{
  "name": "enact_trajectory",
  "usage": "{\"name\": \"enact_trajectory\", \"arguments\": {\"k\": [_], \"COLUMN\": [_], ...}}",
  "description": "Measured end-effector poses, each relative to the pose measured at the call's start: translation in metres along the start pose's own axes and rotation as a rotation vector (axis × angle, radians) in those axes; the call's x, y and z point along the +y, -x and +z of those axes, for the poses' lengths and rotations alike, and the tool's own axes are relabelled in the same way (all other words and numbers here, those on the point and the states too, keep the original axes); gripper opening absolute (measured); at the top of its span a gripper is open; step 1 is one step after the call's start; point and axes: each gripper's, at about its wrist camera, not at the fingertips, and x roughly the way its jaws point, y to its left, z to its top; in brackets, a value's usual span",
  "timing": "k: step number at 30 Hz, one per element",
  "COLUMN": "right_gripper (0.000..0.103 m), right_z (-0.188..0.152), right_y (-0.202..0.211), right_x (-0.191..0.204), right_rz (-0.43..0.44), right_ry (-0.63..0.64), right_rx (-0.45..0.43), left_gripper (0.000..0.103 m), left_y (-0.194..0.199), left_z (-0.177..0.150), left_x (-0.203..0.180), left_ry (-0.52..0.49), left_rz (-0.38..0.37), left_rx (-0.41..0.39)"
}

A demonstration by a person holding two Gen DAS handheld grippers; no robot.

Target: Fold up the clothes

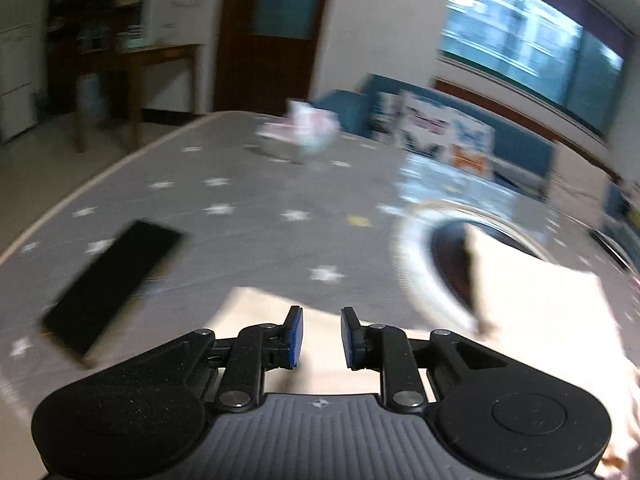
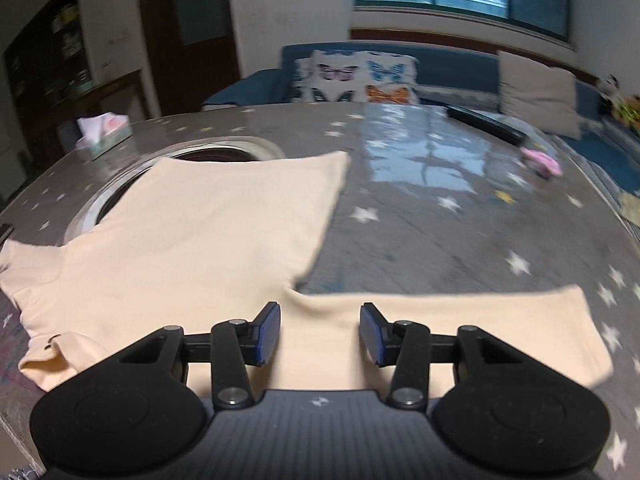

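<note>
your peach shirt (image 2: pixel 208 232) lies spread flat on the grey star-printed surface (image 2: pixel 440 248), its body running away from you toward the round opening (image 2: pixel 224 152) in the surface, which the far hem partly covers. one sleeve (image 2: pixel 460 332) stretches out sideways to the right, so its long axis runs across your view, not away from you.

your right hand-held gripper (image 2: pixel 320 330) hovers directly over the base of that sleeve, just beside the armpit notch where sleeve meets body. its blue pads (image 2: pixel 268 332) stand apart with cloth visible between them, and nothing is held. this is the nearer hand for the sleeve: the cuff lies off to its right, and the shirt body off to its left and ahead.

your left hand-held gripper (image 1: pixel 321 338) is also parted and empty, over the near edge of the cloth on the other side. that view is motion-blurred, so you cannot tell how close the pads are to the fabric. a dark phone-like slab (image 1: pixel 108 288) sits to its left, apart from the shirt.

judging from the layout, the fold has hardly started, with the shirt lying open and the right sleeve out. the coming move likely turns on the sleeve's crosswise lie: to bring it over the body, you would carry it leftward, across its own axis.
</note>
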Motion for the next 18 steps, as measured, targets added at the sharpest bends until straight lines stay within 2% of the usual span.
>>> {"name": "enact_trajectory", "arguments": {"k": [4, 9, 13, 18], "right_gripper": [0.040, 0.040, 0.040, 0.040], "right_z": [0.006, 0.008, 0.015, 0.025], "right_y": [-0.009, -0.021, -0.024, -0.035], "right_x": [0.011, 0.009, 0.008, 0.005], "right_rz": [0.000, -0.005, -0.005, -0.002], "right_ry": [0.037, 0.059, 0.074, 0.079], "right_rx": [0.006, 0.042, 0.049, 0.064], "left_gripper": [0.022, 0.022, 0.022, 0.022], "left_y": [-0.019, -0.045, -0.072, -0.087], "left_z": [0.003, -0.001, -0.006, -0.008], "left_x": [-0.039, -0.092, -0.116, -0.117], "left_ry": [-0.071, -0.192, -0.254, -0.279], "left_rz": [-0.144, -0.269, -0.299, -0.306], "left_rx": [0.042, 0.095, 0.147, 0.175]}}
